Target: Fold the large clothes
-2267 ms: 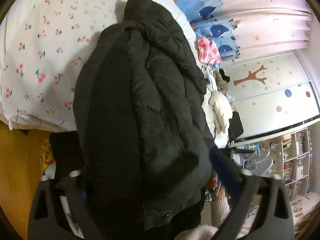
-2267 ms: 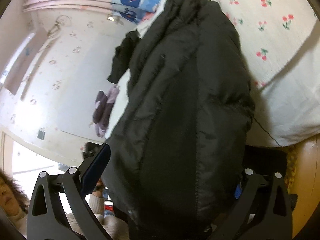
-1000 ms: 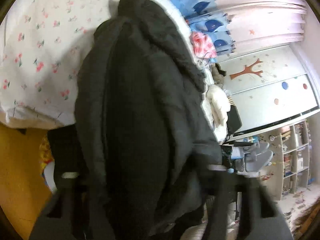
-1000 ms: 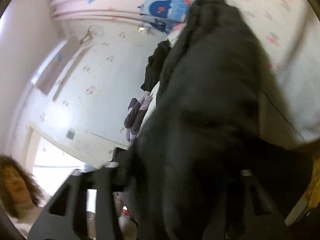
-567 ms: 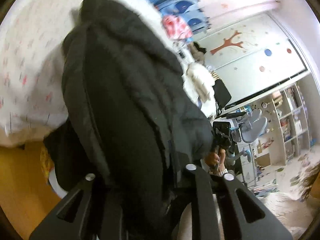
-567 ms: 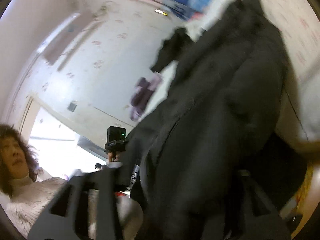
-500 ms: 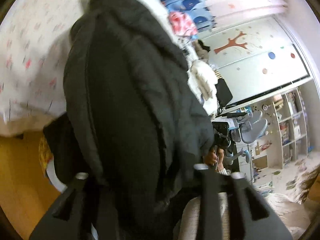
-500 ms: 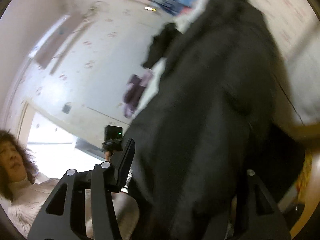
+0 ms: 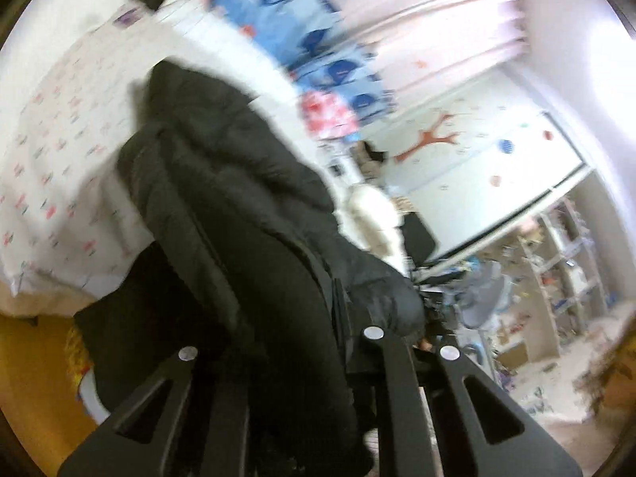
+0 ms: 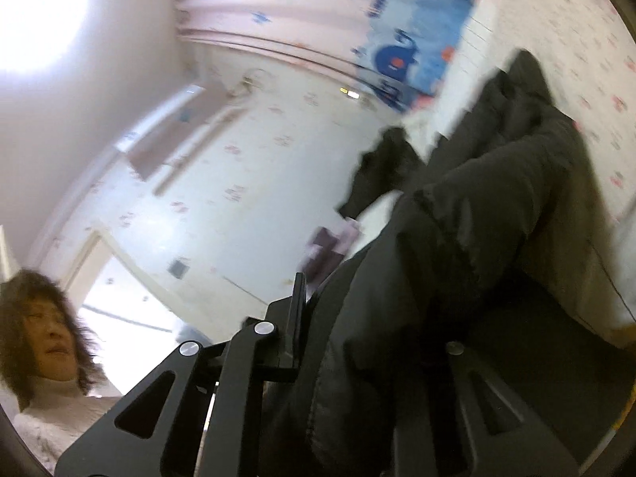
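1. A black quilted puffer jacket (image 9: 246, 214) lies lengthwise on a bed spread with a white sheet printed with small red cherries (image 9: 59, 151), its near end raised off the bed's edge and bunched between the 2 black two-finger grippers.

2. The left gripper (image 9: 278, 342) has its fingers drawn narrow and closing on a thick fold of the jacket, the dark padded cloth filling the gap between them.

3. The right gripper (image 10: 369, 318) is likewise closing, its fingers narrow with the jacket's near edge bulging between them; its left finger (image 10: 296, 318) presses flat against the cloth.

4. In the right wrist view a person in a white knitted sweater (image 10: 51, 413) appears at the lower left, beside a bright doorway.

5. Behind the bed hangs a blue cloth with dark whale shapes (image 9: 318, 39) and a pale pink pleated curtain (image 9: 437, 12).

6. A white wardrobe door with an orange tree decal (image 9: 469, 147) and open shelves crowded with small items (image 9: 568, 262) stand to the right in the left wrist view.

7. Both views are smeared with motion blur, so fine detail of the cloth is lost.
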Action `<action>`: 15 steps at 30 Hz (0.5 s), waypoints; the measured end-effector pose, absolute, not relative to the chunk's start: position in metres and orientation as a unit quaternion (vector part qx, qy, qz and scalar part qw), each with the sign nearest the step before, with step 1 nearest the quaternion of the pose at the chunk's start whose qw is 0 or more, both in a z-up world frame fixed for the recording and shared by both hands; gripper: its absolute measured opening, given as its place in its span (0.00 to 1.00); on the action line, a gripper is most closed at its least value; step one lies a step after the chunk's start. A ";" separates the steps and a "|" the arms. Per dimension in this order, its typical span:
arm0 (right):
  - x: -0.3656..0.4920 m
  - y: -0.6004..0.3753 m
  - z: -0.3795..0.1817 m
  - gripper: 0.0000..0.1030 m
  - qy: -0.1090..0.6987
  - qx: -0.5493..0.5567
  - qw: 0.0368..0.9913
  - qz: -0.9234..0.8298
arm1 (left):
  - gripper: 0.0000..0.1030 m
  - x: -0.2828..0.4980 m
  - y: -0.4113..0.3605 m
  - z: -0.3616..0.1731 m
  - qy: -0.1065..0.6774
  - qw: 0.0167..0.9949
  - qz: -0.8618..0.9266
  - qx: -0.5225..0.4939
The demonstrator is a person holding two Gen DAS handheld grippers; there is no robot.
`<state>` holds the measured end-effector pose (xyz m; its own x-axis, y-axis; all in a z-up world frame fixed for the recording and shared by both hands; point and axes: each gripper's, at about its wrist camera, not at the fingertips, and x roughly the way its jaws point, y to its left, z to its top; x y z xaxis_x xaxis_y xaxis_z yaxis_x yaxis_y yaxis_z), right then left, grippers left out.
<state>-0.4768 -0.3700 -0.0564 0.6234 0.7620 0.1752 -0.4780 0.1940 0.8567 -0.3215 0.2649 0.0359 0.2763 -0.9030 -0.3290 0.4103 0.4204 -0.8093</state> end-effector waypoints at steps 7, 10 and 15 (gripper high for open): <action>-0.489 -0.374 -0.071 0.14 0.179 0.496 0.756 0.388 | 0.13 -0.311 0.285 -0.003 0.455 0.714 -0.429 -0.315; -0.492 -0.375 -0.080 0.14 0.179 0.510 0.746 0.390 | 0.13 -0.309 0.290 -0.023 0.466 0.701 -0.418 -0.341; -0.476 -0.388 -0.064 0.14 0.144 0.521 0.737 0.405 | 0.13 -0.293 0.299 -0.008 0.434 0.702 -0.427 -0.370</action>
<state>-0.4761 -0.3882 -0.0642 0.6296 0.7482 0.2090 -0.4474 0.1293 0.8849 -0.2926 0.2989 -0.0083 0.2583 -0.9205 -0.2932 0.2781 0.3615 -0.8899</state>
